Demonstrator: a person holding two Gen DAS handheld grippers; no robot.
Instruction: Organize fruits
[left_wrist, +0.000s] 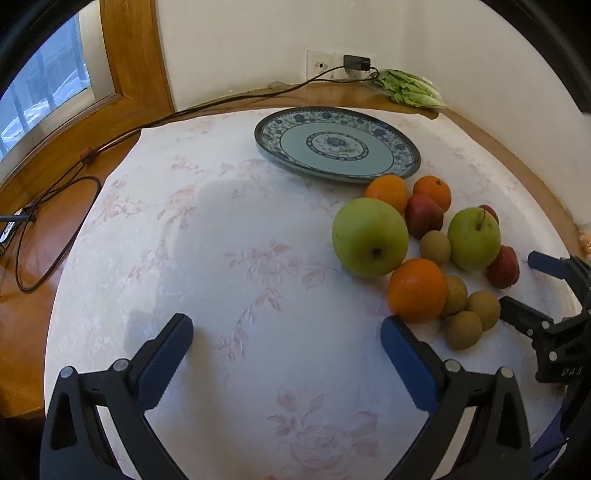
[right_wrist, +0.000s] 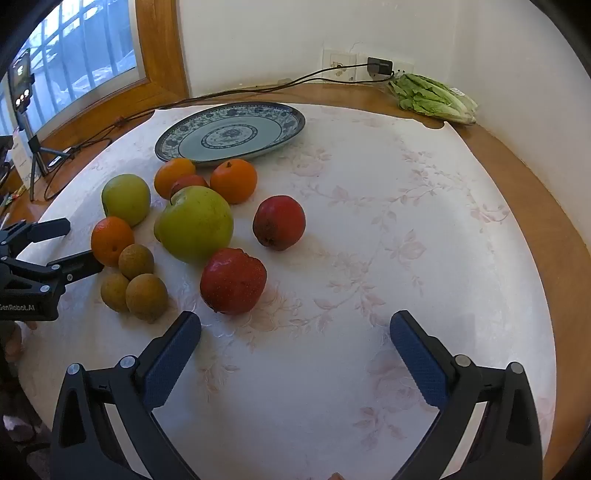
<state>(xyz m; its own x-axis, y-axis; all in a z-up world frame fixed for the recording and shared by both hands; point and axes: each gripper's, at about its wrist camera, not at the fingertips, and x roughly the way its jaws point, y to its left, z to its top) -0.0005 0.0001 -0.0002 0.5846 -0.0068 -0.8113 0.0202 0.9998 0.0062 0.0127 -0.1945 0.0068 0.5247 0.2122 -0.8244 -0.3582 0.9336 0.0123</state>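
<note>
A pile of fruit lies on the white floral tablecloth (left_wrist: 229, 258): two green apples (left_wrist: 369, 236) (right_wrist: 194, 223), three oranges (left_wrist: 417, 290) (right_wrist: 233, 181), red fruits (right_wrist: 232, 280) (right_wrist: 279, 222) and several small brown round fruits (left_wrist: 463, 329) (right_wrist: 146, 296). A blue patterned plate (left_wrist: 336, 144) (right_wrist: 229, 131) sits empty behind them. My left gripper (left_wrist: 286, 343) is open and empty, left of the pile. My right gripper (right_wrist: 295, 343) is open and empty, just in front of the nearest red fruit. Each gripper shows in the other's view (left_wrist: 517, 284) (right_wrist: 83, 245).
A bag of lettuce (left_wrist: 410, 88) (right_wrist: 432, 98) lies at the back corner by a wall socket with a charger (left_wrist: 356, 62). A black cable (left_wrist: 55, 206) runs along the wooden table edge on the left. A phone on a tripod (right_wrist: 22, 85) stands by the window.
</note>
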